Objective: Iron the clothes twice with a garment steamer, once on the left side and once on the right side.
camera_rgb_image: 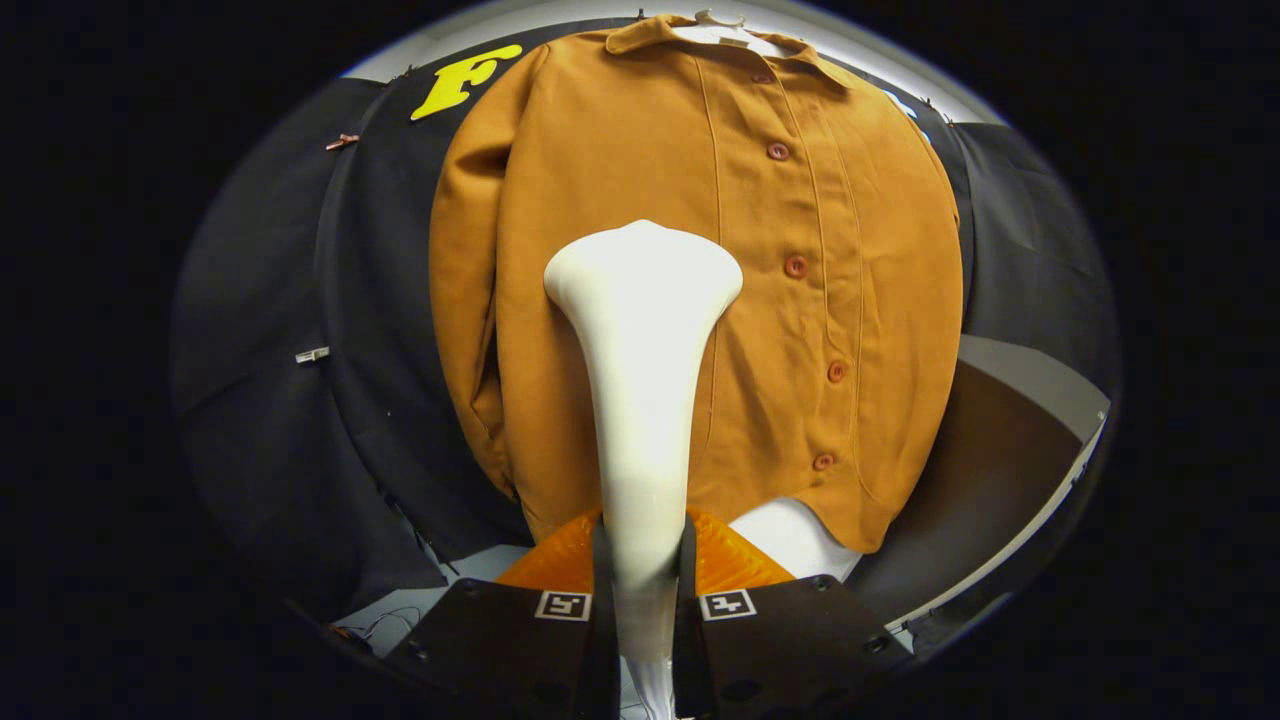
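Note:
A brown button-up jacket (800, 300) hangs on a white hanger (720, 25) against the booth's black wall. My gripper (643, 575) is shut on the white garment steamer (642, 330), both fingers pressing its slim handle. The steamer's wide head points up and lies over the jacket's left half, left of the row of buttons (795, 266), at about mid-chest height. Whether the head touches the cloth I cannot tell. The jacket's left sleeve (465, 300) hangs beside the steamer head.
The booth's black cloth wall (300, 350) surrounds the jacket, with small clips (312, 355) on it. A white surface (800, 535) shows below the jacket's hem. A grey-edged panel (1020, 420) stands to the right.

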Demonstrator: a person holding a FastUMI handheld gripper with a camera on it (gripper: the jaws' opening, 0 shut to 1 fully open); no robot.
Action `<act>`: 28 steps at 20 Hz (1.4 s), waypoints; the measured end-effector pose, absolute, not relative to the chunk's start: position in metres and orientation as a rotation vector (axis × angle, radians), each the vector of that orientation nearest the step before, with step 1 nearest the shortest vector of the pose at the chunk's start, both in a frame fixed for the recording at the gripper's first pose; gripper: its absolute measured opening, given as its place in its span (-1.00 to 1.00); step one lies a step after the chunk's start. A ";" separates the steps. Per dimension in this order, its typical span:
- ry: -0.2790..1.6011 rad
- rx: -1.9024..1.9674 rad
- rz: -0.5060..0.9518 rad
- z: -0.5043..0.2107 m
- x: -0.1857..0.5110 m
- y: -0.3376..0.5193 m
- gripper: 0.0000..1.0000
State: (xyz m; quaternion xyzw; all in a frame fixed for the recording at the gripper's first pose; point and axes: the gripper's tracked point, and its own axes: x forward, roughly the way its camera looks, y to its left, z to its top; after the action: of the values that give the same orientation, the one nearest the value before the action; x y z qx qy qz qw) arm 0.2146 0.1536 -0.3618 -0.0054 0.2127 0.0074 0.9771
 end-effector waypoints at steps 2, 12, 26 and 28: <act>0.450 -0.016 0.013 -0.379 0.208 0.149 -0.51; 0.512 -0.016 0.008 -0.423 0.178 0.122 -0.51; 0.389 0.004 -0.051 -0.300 0.126 0.058 -0.51; 0.374 0.004 -0.053 -0.280 0.118 0.054 -0.51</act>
State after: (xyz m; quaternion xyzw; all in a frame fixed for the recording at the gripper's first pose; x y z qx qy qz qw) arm 0.1178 0.0543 -0.2802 0.0021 0.1857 -0.0265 0.9822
